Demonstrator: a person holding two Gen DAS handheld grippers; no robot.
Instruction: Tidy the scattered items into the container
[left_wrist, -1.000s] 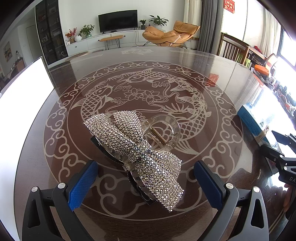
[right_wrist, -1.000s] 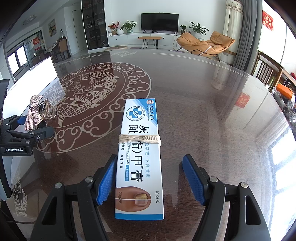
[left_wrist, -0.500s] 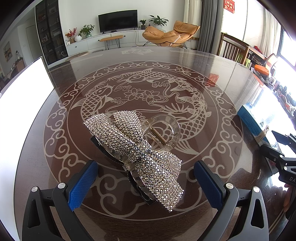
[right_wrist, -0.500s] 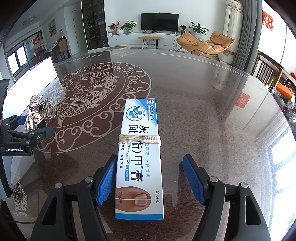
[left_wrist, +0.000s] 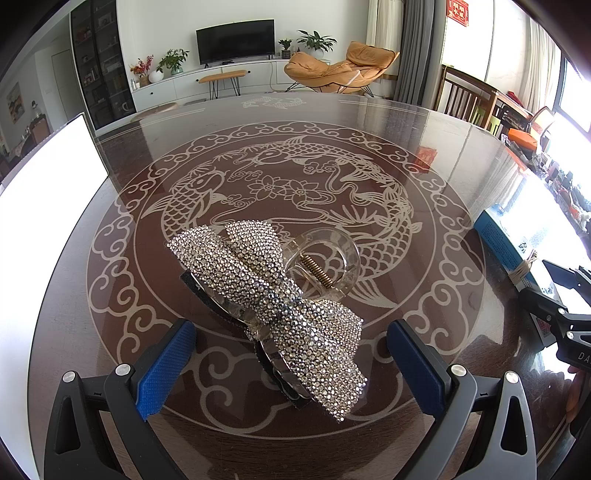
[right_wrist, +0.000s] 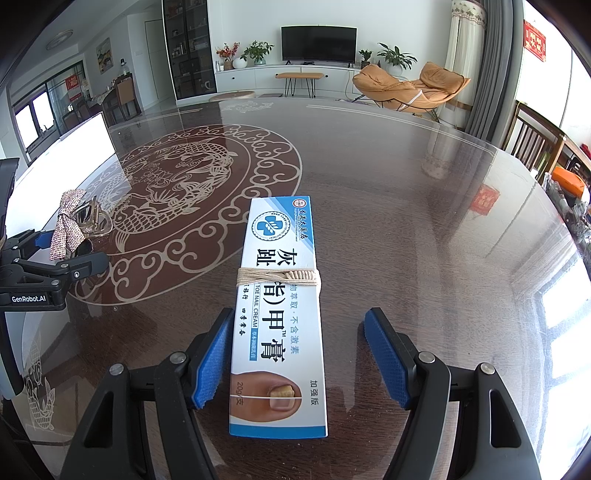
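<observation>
**A:** Anything different over the last second?

**B:** Nothing. The rhinestone bow hair clip (left_wrist: 273, 295) lies in the same spot on the glass table (left_wrist: 424, 147), over the near edge of the etched fish medallion (left_wrist: 280, 177). The left gripper (left_wrist: 291, 365) has not shifted: jaws wide, blue pads either side of the bow's near wing, neither touching it.

**A:** And the right side?

**B:** The same. The nail cream box (right_wrist: 279, 314), bound with a cord (right_wrist: 277, 277), lies lengthwise between the right gripper (right_wrist: 299, 363)'s wide jaws. The left pad is just beside the box edge; the right pad stands apart.

**A:** So what does the stillness mean?

**B:** I judge both hands are poised before closing; nothing is grasped, so tidying hasn't begun.

**A:** The container?

**B:** Possibly the white shape (left_wrist: 48, 192) at far left, overexposed. I cannot tell.
</observation>
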